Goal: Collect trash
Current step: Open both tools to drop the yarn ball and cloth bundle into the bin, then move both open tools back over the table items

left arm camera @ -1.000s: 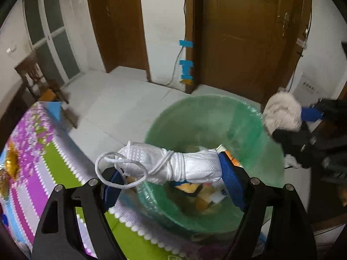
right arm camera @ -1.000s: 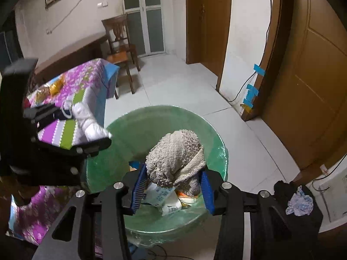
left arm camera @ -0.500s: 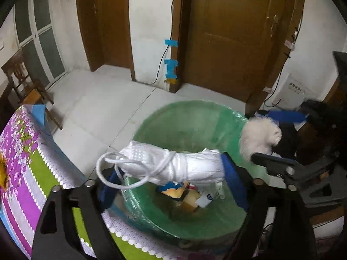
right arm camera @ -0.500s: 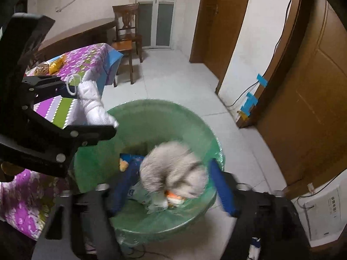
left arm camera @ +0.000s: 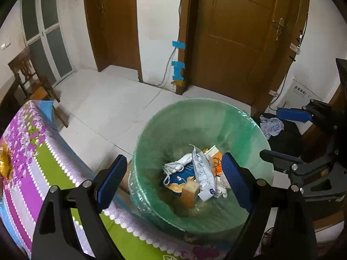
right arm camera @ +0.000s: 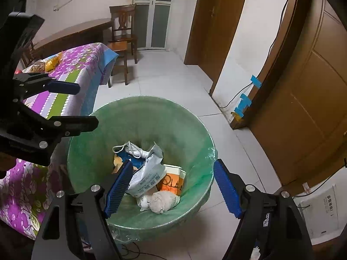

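Note:
A bin lined with a green bag (left arm camera: 173,130) (right arm camera: 141,119) stands on the floor beside the table. My left gripper (left arm camera: 173,177) (right arm camera: 73,106) hovers open over its left rim with nothing between the blue pads. My right gripper (right arm camera: 173,182) (left arm camera: 286,134) hangs open above the right rim, also empty. Inside the bin lie a white rolled bundle with a cord (left arm camera: 180,164) (right arm camera: 134,149), a beige fluffy cloth (right arm camera: 162,201), a white plastic pouch (left arm camera: 203,173) (right arm camera: 147,173) and other wrappers.
A table with a purple and green floral cloth (left arm camera: 32,151) (right arm camera: 71,65) borders the bin on the left, with gold packets (right arm camera: 52,61) on it. A wooden chair (right arm camera: 122,32) stands beyond. Brown doors (left arm camera: 238,39) and a wall cable (right arm camera: 234,99) lie behind.
Both grippers have opened. The white bundle has dropped from the left one and the beige cloth from the right one; both now lie in the bin.

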`<state>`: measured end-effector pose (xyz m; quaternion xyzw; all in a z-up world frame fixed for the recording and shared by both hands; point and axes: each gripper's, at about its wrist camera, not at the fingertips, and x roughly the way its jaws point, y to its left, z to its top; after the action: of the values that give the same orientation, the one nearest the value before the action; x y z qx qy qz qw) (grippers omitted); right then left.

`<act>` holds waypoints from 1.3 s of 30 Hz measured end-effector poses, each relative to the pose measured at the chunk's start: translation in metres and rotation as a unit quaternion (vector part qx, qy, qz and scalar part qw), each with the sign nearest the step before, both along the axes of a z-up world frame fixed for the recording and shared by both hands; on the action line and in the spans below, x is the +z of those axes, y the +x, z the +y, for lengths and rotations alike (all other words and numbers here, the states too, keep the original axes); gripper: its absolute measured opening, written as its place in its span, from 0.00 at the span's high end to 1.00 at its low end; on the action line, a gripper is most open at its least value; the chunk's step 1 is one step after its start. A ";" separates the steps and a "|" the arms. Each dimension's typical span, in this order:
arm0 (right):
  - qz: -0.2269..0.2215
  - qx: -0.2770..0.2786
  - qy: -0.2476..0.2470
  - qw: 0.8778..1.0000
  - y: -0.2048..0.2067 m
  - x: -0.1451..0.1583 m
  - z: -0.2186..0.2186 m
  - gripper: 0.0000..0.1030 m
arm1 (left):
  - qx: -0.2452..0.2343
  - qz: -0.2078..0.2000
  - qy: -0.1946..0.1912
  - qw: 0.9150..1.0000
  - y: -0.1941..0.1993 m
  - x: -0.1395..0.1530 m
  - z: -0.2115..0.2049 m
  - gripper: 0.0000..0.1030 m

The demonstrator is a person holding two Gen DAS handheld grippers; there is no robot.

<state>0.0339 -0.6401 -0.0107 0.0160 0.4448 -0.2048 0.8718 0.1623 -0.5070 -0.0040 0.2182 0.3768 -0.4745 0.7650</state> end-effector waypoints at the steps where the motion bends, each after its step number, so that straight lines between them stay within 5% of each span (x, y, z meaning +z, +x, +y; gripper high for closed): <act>1: -0.001 -0.001 0.000 1.000 0.000 0.000 0.000 0.25 | 0.006 -0.007 0.001 1.000 -0.001 0.000 0.003 0.17; 6: -0.020 -0.007 -0.009 1.000 -0.002 0.005 0.008 0.25 | 0.047 -0.059 0.008 0.997 -0.006 0.002 0.022 0.17; 12: -0.097 -0.021 -0.024 0.995 -0.006 0.020 0.033 0.25 | 0.136 -0.093 0.010 0.986 0.004 0.002 0.073 0.15; 21: -0.232 0.015 -0.032 0.972 0.009 0.045 0.115 0.22 | 0.258 -0.123 -0.004 0.958 0.016 0.012 0.193 0.11; 33: -0.198 0.169 0.063 0.964 0.111 0.033 0.237 0.20 | 0.410 -0.081 -0.021 0.908 0.041 0.015 0.402 0.06; 36: -0.176 0.204 0.091 0.959 0.141 0.024 0.270 0.20 | 0.407 -0.065 -0.023 0.911 0.053 0.010 0.443 0.06; 39: -0.158 0.227 0.126 0.953 0.168 0.017 0.294 0.20 | 0.345 -0.062 -0.022 0.936 0.062 0.004 0.468 0.06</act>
<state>0.2022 -0.3461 0.0060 0.0569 0.3152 0.0616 0.9453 0.2245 -0.0393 -0.0003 0.0865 0.3698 -0.1749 0.9084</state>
